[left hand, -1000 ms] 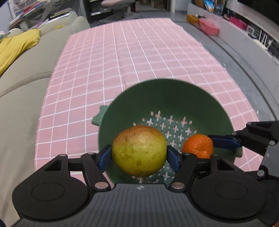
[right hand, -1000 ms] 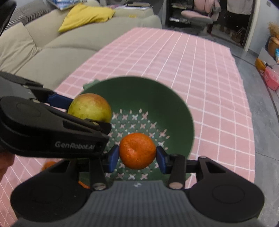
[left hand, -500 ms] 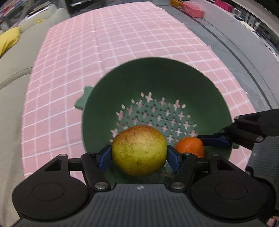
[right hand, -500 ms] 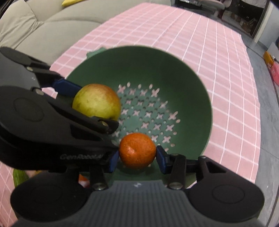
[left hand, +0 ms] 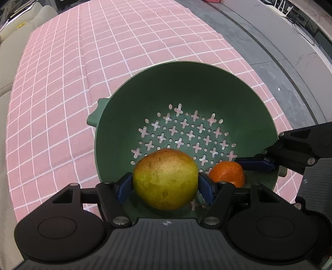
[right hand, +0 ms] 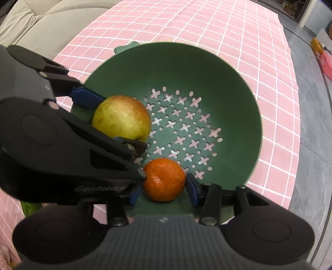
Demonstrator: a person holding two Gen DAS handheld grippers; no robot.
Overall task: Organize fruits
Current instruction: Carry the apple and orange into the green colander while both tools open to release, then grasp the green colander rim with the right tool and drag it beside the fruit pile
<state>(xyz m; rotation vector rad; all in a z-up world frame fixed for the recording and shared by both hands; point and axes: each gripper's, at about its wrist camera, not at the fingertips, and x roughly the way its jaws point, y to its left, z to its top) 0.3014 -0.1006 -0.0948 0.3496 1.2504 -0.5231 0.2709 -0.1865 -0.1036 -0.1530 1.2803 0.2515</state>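
Two grippers point steeply down into one green colander (left hand: 207,87), each clamped on a fruit. Nearest in the left wrist view, the left gripper (left hand: 165,187) has its blue pads (left hand: 124,188) pressed on both sides of a yellow-green apple (left hand: 165,178), which has a reddish blush on top. The apple sits inside the colander over the near wall, close to the perforated bottom; whether it touches the bottom cannot be told. Just to its right, the right gripper (right hand: 164,188) grips an orange (right hand: 164,179) between its own blue pads (right hand: 192,192), also inside the colander near its front rim. Apple and orange lie side by side, near each other but apart. The left gripper's black body crosses the lower left of the right wrist view, partly covering the apple.

Beyond the fruit, the colander bottom shows cross-shaped and round holes, with no other fruit on it. A small handle tab (left hand: 96,116) projects from the far left rim. The colander stands on a pink checked cloth (left hand: 103,41). Past the cloth's left edge lies a beige sofa (right hand: 41,18); at the right runs a grey floor (left hand: 280,52).
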